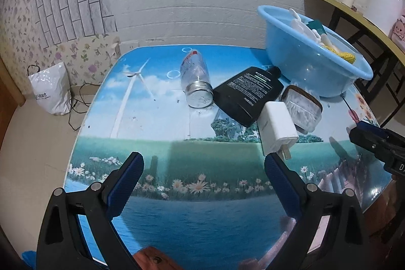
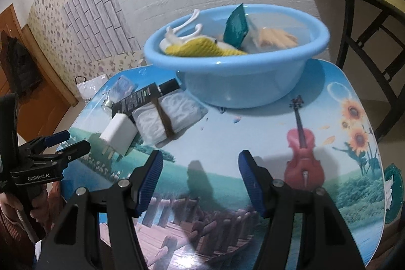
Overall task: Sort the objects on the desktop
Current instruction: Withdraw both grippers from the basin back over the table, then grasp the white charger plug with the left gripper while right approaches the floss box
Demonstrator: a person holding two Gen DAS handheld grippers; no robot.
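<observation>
Grippers come first, nearest the cameras: the left gripper (image 1: 203, 161) has its jaws wide apart with nothing between them, hanging over the printed worktop (image 1: 177, 224); the right gripper (image 2: 198, 161) also stands apart and empty, above the pier picture on the same surface. Neither touches any object.

Just beyond the left gripper's right-hand finger lies the white charger (image 1: 277, 127), prongs pointing toward the camera, its near end close to that fingertip. Touching it behind are a black flat bottle (image 1: 249, 94), lying down, and a clear wrapped pack with a brown band (image 1: 302, 108). To the left of the bottle, a clear glass jar (image 1: 196, 82) lies on its side, metal lid facing the camera. These four form one loose cluster on the worktop.

Farther back sits the blue basin (image 2: 253, 77), already holding a yellow knitted item (image 2: 202, 48), white plastic pieces (image 2: 182, 28), a teal packet (image 2: 236, 27) and something tan, too blurred to name.

Judging by this, the sort looks partly done: several things are in the basin, four remain outside. The charger seems the likeliest next pick for the left gripper, being nearest, though its neighbours crowd it and could get nudged
</observation>
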